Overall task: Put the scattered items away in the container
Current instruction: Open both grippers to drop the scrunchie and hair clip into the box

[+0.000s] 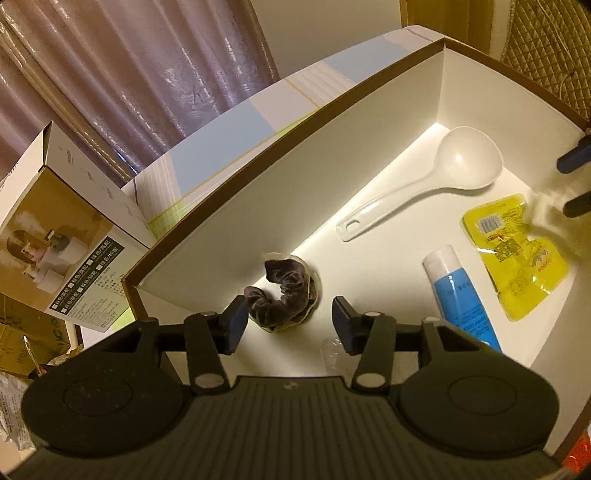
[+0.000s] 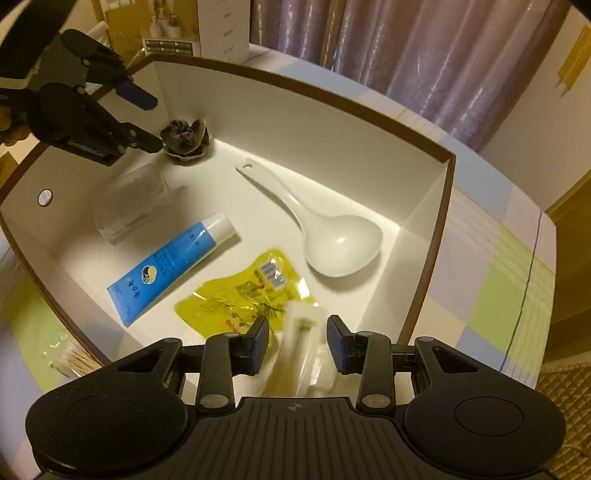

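Note:
A white box (image 1: 295, 184) (image 2: 295, 122) with a brown rim holds a white ladle (image 1: 461, 162) (image 2: 340, 243), a blue tube (image 1: 458, 291) (image 2: 170, 262), a yellow pouch (image 1: 517, 254) (image 2: 236, 295) and a clear plastic case (image 2: 129, 206). A dark scrunchie (image 1: 288, 295) (image 2: 184, 138) in clear wrap lies on the box floor by the far wall. My left gripper (image 1: 290, 317) (image 2: 151, 123) hangs open just above it, pads clear of it. My right gripper (image 2: 297, 332) (image 1: 574, 184) is over the pouch, shut on a blurred white plastic item (image 2: 303, 343).
A printed carton (image 1: 66, 236) (image 2: 221, 29) stands behind the box on the checked cloth (image 2: 498, 277). A pack of cotton swabs (image 2: 74, 360) lies outside the box by its near left wall. Curtains hang behind, and a quilted cushion (image 1: 546, 48) is at the right.

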`<state>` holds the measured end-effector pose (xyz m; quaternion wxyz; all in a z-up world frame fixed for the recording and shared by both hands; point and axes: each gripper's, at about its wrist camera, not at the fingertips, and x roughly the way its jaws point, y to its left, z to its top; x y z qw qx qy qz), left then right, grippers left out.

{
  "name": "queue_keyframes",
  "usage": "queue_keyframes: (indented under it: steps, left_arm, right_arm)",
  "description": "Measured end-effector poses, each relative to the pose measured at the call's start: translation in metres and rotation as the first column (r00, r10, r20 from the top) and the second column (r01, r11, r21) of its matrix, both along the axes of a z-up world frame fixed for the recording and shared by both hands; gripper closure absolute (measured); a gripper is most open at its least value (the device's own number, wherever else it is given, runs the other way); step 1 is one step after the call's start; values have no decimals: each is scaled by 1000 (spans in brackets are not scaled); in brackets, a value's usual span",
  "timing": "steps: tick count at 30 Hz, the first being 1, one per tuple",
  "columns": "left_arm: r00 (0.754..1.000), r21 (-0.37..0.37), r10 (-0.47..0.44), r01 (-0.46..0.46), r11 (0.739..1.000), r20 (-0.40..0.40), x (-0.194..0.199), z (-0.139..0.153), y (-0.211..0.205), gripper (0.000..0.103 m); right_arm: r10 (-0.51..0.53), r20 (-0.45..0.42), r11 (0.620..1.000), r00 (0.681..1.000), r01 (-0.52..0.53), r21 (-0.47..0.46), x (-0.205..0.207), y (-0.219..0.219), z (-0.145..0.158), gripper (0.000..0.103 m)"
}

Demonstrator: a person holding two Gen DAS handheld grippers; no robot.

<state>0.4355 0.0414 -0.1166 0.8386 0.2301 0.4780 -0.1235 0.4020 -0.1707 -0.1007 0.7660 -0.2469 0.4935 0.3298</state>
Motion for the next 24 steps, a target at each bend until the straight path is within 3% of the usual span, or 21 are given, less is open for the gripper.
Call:
queue_keyframes:
  steps: [2,3,5,16,24]
  left_arm:
    - [1000,-3,-2,2,1000,3,-2,2,0,51]
    - [1000,-4,-3,3,1000,5,-2,3,0,50]
    - [1000,-7,-4,4,1000,8,-4,5,0,44]
    - [1000,19,-6,6,1000,17,-25,12,-3,12]
    - [999,57,28,-31,998,41,-34,19,-5,7]
  right_arm:
    - [-2,-27,1000,1000,2,3,1,1,-1,59]
    - [2,-35,1000,999,-2,8,0,1,0,38]
    - [16,-33,999,999,-15,40,-4,2,5,10]
    - [-25,-8,999,1000,25,30,-10,3,15,9]
    - [-46,43,998,998,44,51,-23,-5,28,9]
